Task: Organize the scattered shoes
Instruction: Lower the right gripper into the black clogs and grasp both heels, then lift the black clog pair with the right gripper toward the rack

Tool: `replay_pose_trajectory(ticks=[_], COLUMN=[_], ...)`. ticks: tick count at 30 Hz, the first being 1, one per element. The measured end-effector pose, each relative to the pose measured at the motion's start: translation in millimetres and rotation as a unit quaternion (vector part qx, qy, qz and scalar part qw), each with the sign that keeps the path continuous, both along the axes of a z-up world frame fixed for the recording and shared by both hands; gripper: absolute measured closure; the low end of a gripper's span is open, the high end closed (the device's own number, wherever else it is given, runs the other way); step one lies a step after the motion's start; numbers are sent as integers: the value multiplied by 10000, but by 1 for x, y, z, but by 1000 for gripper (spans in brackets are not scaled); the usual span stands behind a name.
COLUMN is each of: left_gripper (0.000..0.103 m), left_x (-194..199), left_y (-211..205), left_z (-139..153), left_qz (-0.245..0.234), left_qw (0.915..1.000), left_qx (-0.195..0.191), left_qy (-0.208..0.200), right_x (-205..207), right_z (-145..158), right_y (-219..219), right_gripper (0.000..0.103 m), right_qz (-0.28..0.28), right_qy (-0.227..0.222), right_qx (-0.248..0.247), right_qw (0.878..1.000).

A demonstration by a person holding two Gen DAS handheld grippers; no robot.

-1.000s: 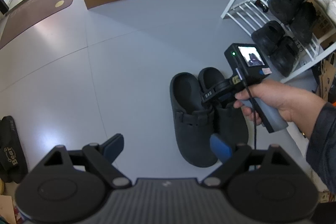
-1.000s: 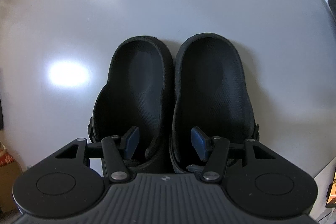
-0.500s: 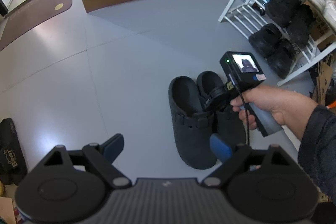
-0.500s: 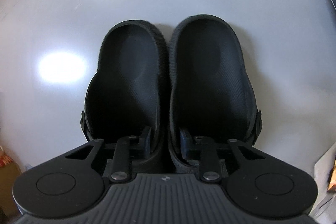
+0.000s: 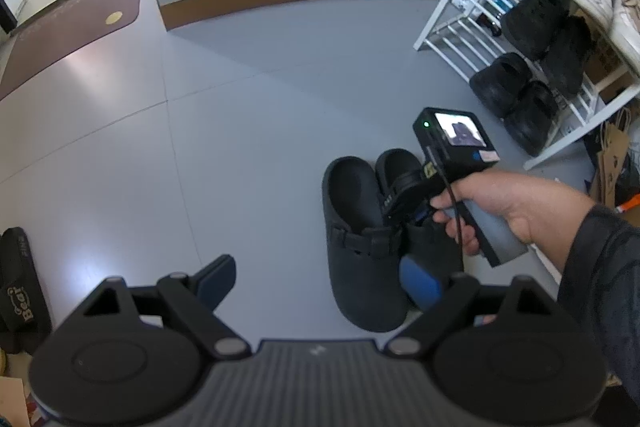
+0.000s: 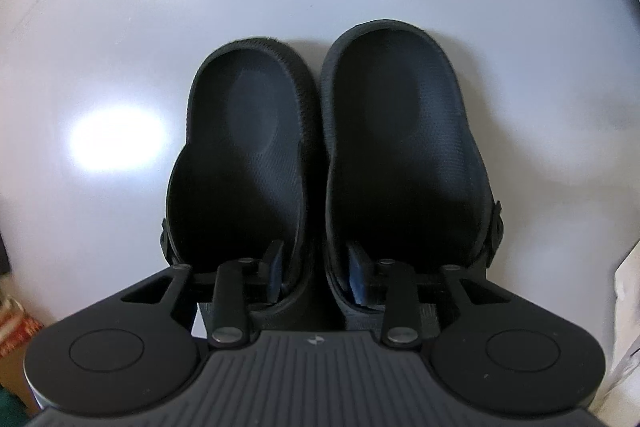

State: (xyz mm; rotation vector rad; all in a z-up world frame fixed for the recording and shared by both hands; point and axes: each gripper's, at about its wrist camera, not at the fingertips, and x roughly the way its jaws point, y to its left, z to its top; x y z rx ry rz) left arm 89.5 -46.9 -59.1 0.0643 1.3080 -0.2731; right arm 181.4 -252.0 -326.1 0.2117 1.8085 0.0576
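Clogs (image 6: 320,163) side by side; rack (image 5: 472,27) behind

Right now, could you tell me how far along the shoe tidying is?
Done: several dark shoes already sit on the white rack. In hand: the right tool has one finger inside each of the two black clogs, pinching their touching inner walls; its jaws have just been reopening slightly. Left: carrying that pair to the rack, then the black slides on the floor. The left tool hangs open and empty.
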Motion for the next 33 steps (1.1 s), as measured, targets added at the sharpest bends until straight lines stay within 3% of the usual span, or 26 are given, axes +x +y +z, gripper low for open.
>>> replay_pose_trajectory(ticks=[9,20,24,33], left_gripper=[12,12,12,12], left_x=[-1,-2,-2,-4], left_y=[-11,-13,-15,-14], left_z=[-5,-8,-8,2], left_qz=[-82,-58,-57,-51], left_qw=[9999,9999,9999,9999], left_qx=[66,49,7,-135], left_qy=[55,93,103,-10], right_x=[8,13,12,-8], right_z=[-14,-20,-14,13], right_y=[-3,11,6,-7], right_gripper=[63,65,75,76], right_qz=[200,521,474,184], right_qy=[290,230,76,-568], right_qx=[151,-165,-190,-180], right_qw=[9993,9982,9987,9981])
